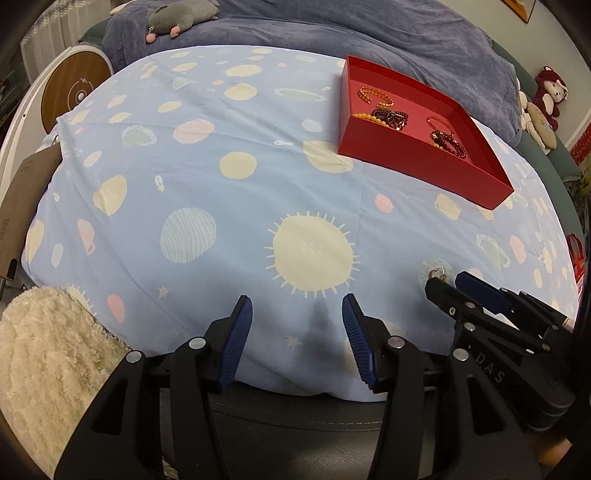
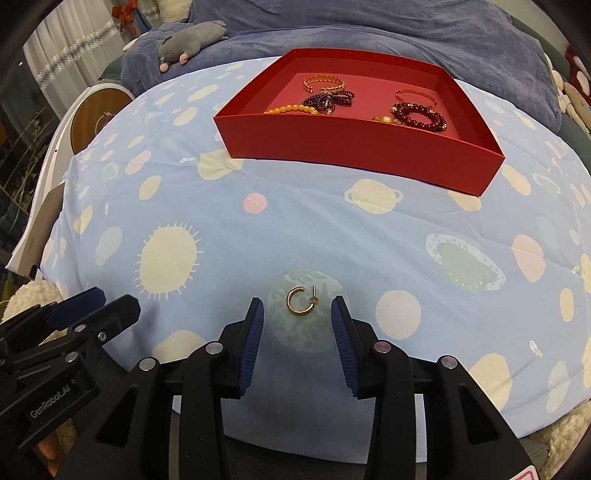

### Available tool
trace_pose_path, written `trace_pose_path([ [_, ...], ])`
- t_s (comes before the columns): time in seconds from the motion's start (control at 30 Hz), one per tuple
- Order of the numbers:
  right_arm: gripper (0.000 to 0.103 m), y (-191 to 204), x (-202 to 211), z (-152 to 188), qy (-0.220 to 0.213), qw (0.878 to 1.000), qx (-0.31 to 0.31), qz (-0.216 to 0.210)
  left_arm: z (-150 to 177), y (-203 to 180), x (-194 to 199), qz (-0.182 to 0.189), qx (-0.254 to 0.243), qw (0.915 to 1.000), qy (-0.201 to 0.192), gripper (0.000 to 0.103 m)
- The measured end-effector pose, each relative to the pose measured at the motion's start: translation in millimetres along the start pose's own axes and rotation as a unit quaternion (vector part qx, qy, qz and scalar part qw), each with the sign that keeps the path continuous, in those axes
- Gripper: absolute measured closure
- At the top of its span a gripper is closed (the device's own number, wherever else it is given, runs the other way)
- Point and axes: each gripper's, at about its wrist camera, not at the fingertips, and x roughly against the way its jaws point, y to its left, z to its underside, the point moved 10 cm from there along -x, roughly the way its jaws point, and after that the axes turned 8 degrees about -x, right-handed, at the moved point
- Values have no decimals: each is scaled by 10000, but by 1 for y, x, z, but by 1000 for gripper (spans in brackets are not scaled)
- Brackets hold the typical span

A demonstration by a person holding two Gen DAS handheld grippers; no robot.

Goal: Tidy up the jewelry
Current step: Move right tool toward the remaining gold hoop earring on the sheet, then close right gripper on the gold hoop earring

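Observation:
A small gold hoop earring [image 2: 300,301] lies on the blue planet-print cloth [image 2: 295,229], between and just ahead of the tips of my open right gripper [image 2: 297,308]. In the left wrist view the earring [image 1: 437,273] peeks out just past the right gripper [image 1: 448,282]. A red tray [image 2: 354,144] farther back holds several bracelets: gold chain, yellow beads, dark red beads. It sits at the upper right in the left wrist view [image 1: 413,155]. My left gripper [image 1: 297,306] is open and empty over the cloth's near edge.
A grey plush toy [image 2: 192,40] lies on a purple blanket [image 2: 369,29] behind the cloth. A fluffy cream fabric [image 1: 44,354] sits at the near left. A round wooden-topped device [image 1: 75,92] stands at the left. Stuffed toys [image 1: 546,96] sit far right.

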Motion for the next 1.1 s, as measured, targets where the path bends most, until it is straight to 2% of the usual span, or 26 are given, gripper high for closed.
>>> trace_pose_path([
  [0.2, 87, -7, -4, 0, -33, 9999, 69, 144, 4, 8, 4, 34, 228, 9997, 2, 54],
  [0.33, 87, -18, -1, -1, -95, 9997, -29, 216, 5, 12, 2, -30, 296, 9995, 54, 54],
  [0.5, 89, -47, 17, -2, -155, 9987, -440, 215, 1, 22, 4, -72, 464, 9989, 26, 54],
  [0.73, 89, -94, 49, -5, -366, 9940, -991, 295, -36, 75, 25, -526, 646, 9957, -395, 54],
  [0.87, 89, -106, 56, -10, -474, 9916, -1167, 289, -52, 92, 36, -700, 673, 9935, -587, 50],
  [0.97, 89, -107, 57, -11, -492, 9912, -1204, 259, -56, 77, 34, -605, 528, 9950, -592, 50],
  [1.1, 89, -102, 56, -10, -481, 9920, -1149, 208, -55, 29, 16, -319, 77, 9984, -469, 50],
])
